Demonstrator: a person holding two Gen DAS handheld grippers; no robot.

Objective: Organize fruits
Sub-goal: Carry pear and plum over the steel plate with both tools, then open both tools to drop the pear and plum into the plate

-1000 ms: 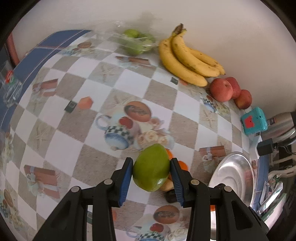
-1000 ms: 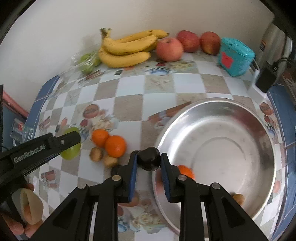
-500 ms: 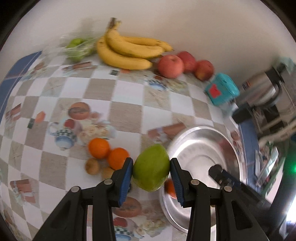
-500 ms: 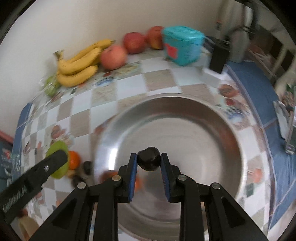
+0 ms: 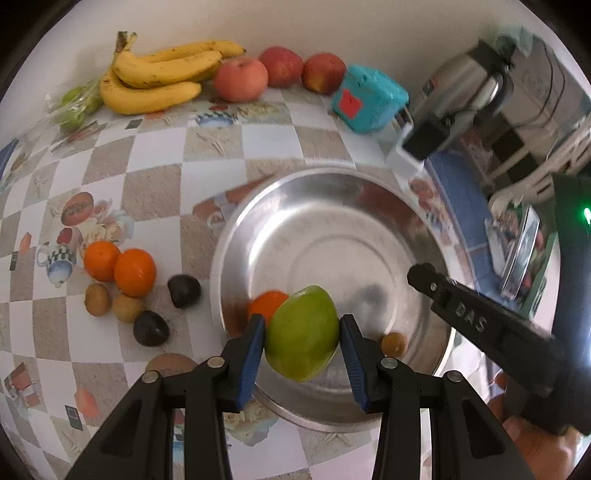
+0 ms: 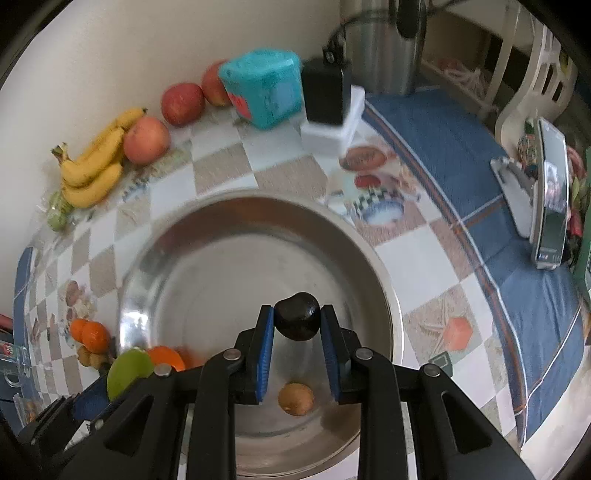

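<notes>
Green mango [image 5: 303, 334] clamped in left gripper [image 5: 302, 345], above bowl [image 5: 236, 236].

Setting: home kitchen or dining corner. Evidence: table [image 5: 266, 140] under a printed checkered oilcloth with teapot and cake motifs, pushed against a plain cream wall [image 5: 332, 22]. Bananas [image 5: 155, 79] and apples [image 5: 242, 79] lie loose along the wall. Steel kettle [image 5: 465, 79] and white plastic chair [image 6: 535, 74] at the far end. Steel bowl [image 6: 155, 258] on the cloth.
</notes>
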